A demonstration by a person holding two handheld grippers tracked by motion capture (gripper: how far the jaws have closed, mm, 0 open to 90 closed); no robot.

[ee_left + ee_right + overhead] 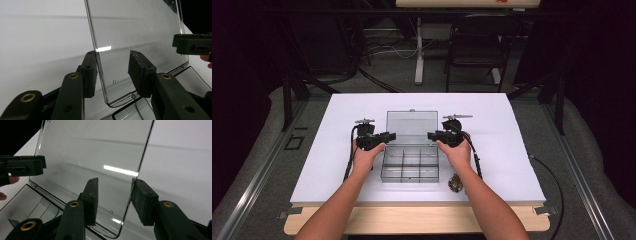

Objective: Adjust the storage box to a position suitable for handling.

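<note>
A clear plastic compartment box (409, 165) sits mid-table with its lid (411, 122) swung open toward the far side. My left gripper (389, 136) is at the lid's left edge and my right gripper (432, 135) at its right edge. In the left gripper view, the left gripper (112, 72) straddles the lid (135, 27) edge, and its jaws stand apart, not clamping it. The right gripper (113, 195) straddles the opposite edge of the lid (92, 150) the same way, with a gap on the inner pad's side. The empty, divided box base (27, 197) lies below.
The white table top (337, 165) has bare room left and right of the box. A small brown object (455, 183) lies by the right forearm near the front edge. A dark chair (479, 45) and a white table leg (419, 50) stand beyond the table.
</note>
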